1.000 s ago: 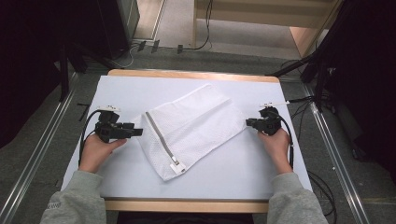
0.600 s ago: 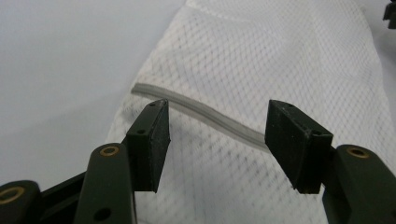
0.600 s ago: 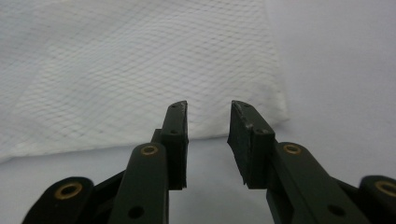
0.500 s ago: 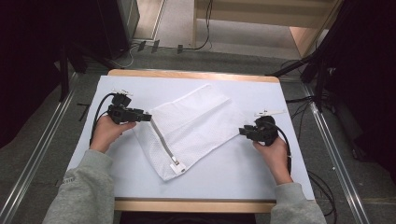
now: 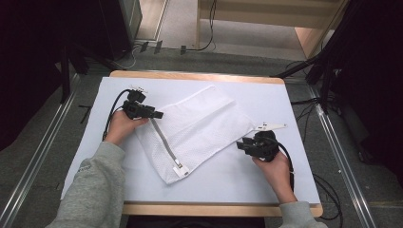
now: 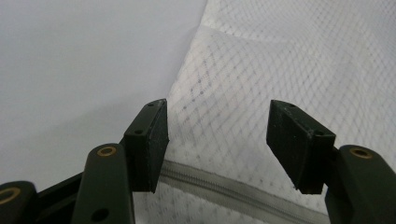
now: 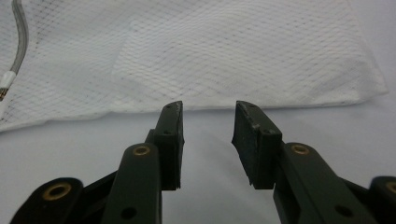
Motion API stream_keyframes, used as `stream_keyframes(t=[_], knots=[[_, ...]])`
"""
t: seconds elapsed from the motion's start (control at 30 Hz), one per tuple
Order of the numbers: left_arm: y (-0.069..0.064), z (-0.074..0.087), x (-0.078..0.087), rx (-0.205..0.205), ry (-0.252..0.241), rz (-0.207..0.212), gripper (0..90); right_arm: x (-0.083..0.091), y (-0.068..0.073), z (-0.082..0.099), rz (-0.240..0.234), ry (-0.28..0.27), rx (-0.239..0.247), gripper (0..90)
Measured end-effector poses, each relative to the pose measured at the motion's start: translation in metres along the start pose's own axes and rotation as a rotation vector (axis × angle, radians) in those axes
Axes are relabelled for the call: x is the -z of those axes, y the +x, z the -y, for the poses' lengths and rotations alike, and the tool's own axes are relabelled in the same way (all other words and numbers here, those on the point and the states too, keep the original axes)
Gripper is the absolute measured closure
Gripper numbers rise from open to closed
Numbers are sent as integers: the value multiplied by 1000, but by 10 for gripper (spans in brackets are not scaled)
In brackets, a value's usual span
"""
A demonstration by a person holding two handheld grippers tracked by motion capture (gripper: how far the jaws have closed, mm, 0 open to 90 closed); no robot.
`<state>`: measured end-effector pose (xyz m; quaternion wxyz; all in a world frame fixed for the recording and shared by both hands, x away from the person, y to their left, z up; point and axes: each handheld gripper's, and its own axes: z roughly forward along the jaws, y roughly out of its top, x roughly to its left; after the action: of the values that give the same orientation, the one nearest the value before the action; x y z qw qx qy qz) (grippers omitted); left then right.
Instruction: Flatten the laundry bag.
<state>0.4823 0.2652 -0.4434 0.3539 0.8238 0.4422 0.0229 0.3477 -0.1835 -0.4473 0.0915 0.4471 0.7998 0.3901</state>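
Left hand-held gripper (image 5: 158, 114), jaws gaping empty, is hovering over the mesh laundry bag's (image 5: 202, 126) zipper (image 5: 164, 141); right hand-held gripper (image 5: 240, 146), just opening partway, empty, is facing the bag's edge.

I am working in what looks like a lab or recording studio set up for data capture, not a home. My bench (image 5: 199, 76) is a plain wooden top covered with a white sheet (image 5: 285, 102), standing on a grey carpeted floor (image 5: 190, 59). Metal rails (image 5: 38, 161) run along the floor on both sides of it. Black curtains (image 5: 33, 61) close off the left and right, and dark stands and equipment frames (image 5: 328, 66) lean at the edges. Loose cables (image 5: 209, 28) trail across the floor behind the bench, next to a pale wooden piece of furniture (image 5: 309, 38) at the back.
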Motion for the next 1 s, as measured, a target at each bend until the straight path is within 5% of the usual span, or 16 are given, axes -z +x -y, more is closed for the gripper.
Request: stream_keyframes(t=[0.43,0.6,0.83,1.0], knots=[[12,0,-7,28,-17,-32,423,-2,5,8,-3,24,-7,640],[3,2,-8,-31,22,-33,574,-4,5,7,-4,28,-8,639],[-5,5,-8,-46,73,0,872,-12,5,5,-7,28,-12,639],[-10,10,-2,-27,79,16,892,-14,3,3,-1,28,-12,639]])
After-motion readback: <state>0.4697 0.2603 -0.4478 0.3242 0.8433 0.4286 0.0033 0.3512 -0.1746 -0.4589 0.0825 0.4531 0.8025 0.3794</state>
